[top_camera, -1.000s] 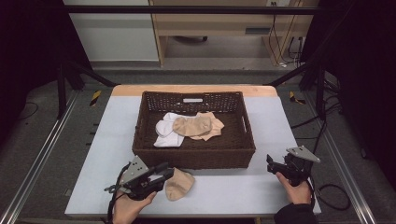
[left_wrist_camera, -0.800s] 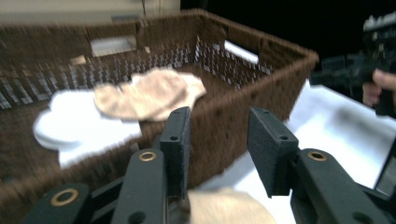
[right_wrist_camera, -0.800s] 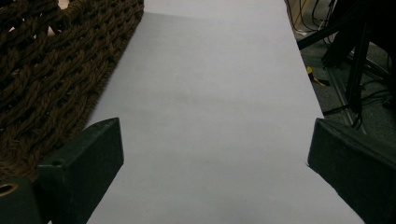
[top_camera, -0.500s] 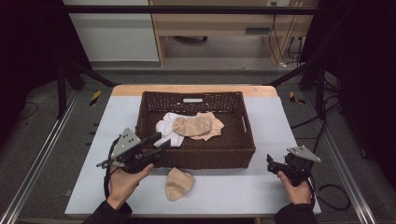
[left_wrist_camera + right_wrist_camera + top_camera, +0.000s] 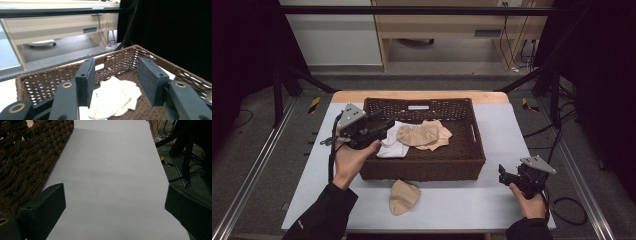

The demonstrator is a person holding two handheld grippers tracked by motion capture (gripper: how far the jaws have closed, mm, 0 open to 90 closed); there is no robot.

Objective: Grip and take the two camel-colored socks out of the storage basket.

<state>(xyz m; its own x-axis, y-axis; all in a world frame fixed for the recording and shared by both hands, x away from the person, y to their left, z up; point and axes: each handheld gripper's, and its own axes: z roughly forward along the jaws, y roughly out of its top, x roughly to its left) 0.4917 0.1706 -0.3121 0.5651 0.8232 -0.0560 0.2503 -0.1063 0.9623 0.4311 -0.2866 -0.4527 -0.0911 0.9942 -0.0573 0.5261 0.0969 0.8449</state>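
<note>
— What colour is the basket (image 5: 424, 162)?
— Dark brown, an open woven weave, with a small white label (image 5: 418, 107) on its far wall.
— And inside the basket?
— Peach-beige socks (image 5: 424, 135) beside a white sock (image 5: 388, 146).
— In front of the basket?
— Another beige sock (image 5: 402, 196) on the pale grey table (image 5: 512, 135), which has a tan wooden edge behind the basket.
— The tools?
— Both black; the left gripper (image 5: 384, 127) and right gripper (image 5: 504, 175) carry grey plates.
</note>
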